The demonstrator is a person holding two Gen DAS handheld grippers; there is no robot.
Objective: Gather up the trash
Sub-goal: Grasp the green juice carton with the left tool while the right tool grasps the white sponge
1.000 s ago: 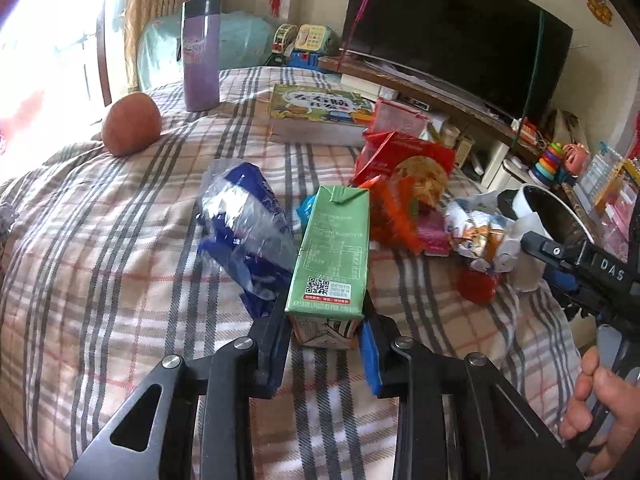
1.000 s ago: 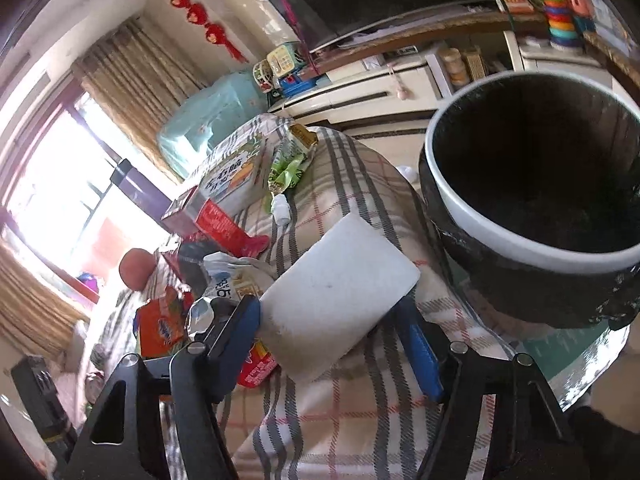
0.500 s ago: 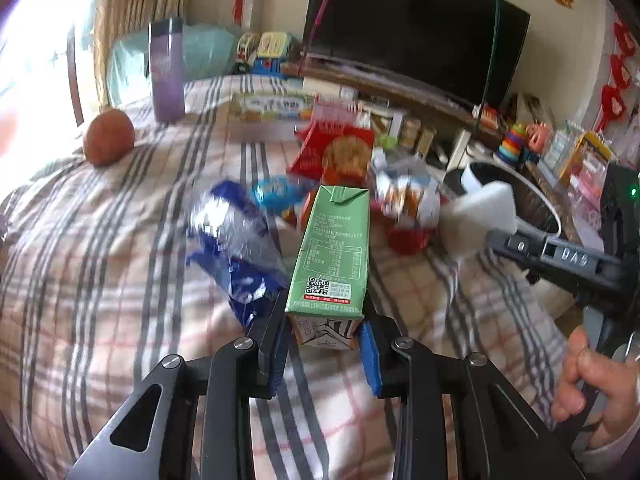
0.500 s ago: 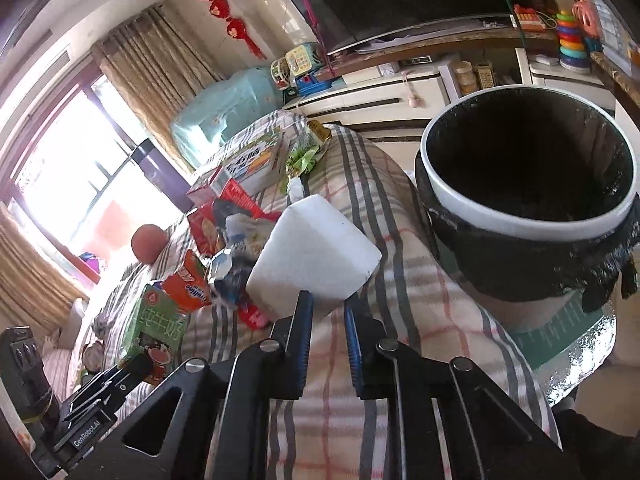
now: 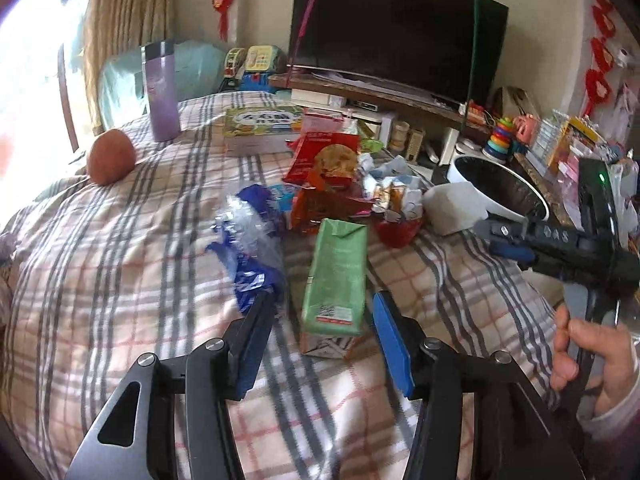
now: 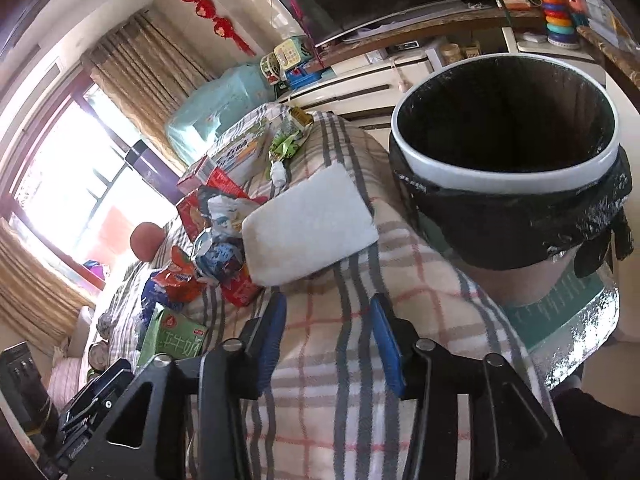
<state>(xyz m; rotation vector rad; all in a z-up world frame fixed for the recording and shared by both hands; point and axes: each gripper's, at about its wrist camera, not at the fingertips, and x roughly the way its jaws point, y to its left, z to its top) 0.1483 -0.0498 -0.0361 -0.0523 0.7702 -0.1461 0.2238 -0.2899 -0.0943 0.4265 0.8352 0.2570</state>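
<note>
Left gripper jaws opening, green milk carton between them, pads clear, carton on plaid blanket, right gripper jaws opening, empty, white foam block beside black-lined white bin

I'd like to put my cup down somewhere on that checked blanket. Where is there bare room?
Bare blanket lies wide between the brown round fruit, the blue plastic wrapper and the near edge. A smaller patch sits between the white foam block and the bin. The wrapper pile behind the green carton is crowded.
</note>
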